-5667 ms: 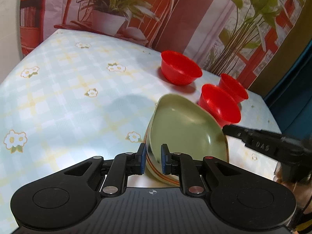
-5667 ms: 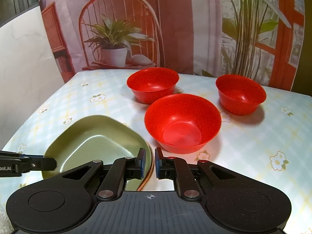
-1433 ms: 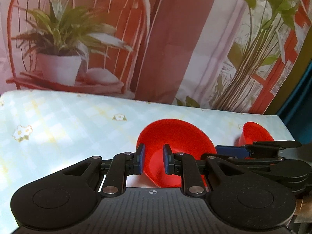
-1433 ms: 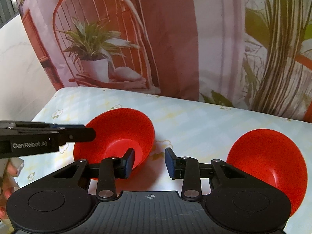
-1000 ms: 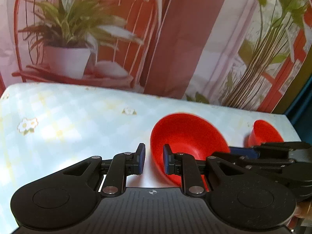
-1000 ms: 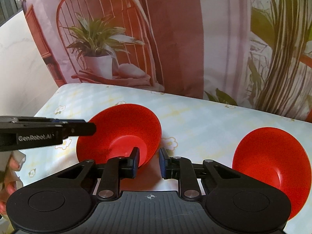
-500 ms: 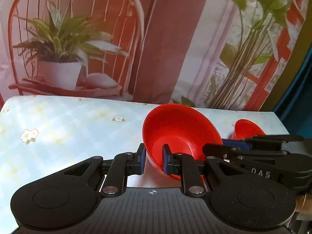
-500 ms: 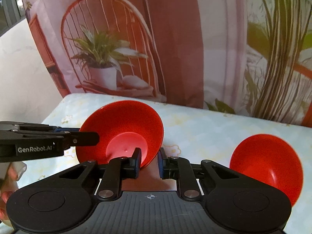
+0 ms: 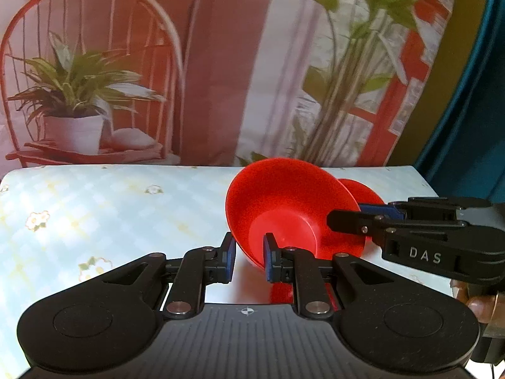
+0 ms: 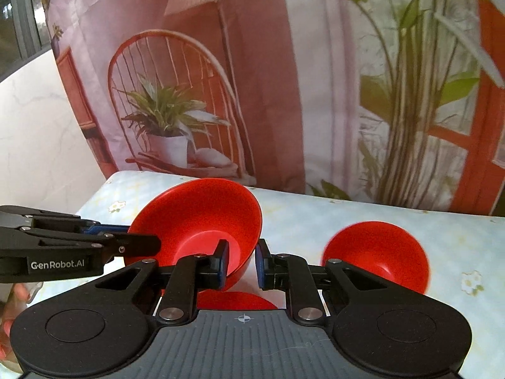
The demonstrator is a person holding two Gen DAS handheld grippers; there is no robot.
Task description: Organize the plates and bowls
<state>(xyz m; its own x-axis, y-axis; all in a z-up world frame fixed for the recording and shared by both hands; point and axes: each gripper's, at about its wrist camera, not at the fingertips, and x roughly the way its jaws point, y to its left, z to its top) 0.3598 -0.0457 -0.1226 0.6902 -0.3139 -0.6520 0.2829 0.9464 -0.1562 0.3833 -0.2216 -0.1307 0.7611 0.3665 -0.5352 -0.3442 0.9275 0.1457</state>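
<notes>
Both grippers, left and right, have fingers clamped on 1 tilted red bowl above the worktop.

Bowl above table — another right

Two markings can be read, each on the side of a gripper as seen from the other gripper's camera. In the left wrist view, the right gripper reaches in from the right of the tool, and its black body bears the white capitals "DAS". In the right wrist view, the left gripper reaches in from the left of the tool, and its black body bears the white wordmark "GenRobot.AI". Each camera's own tool carries only a small crosshair sign at the middle of its ribbed front edge, just behind the fingers. Nothing else readable shows in either view.
</notes>
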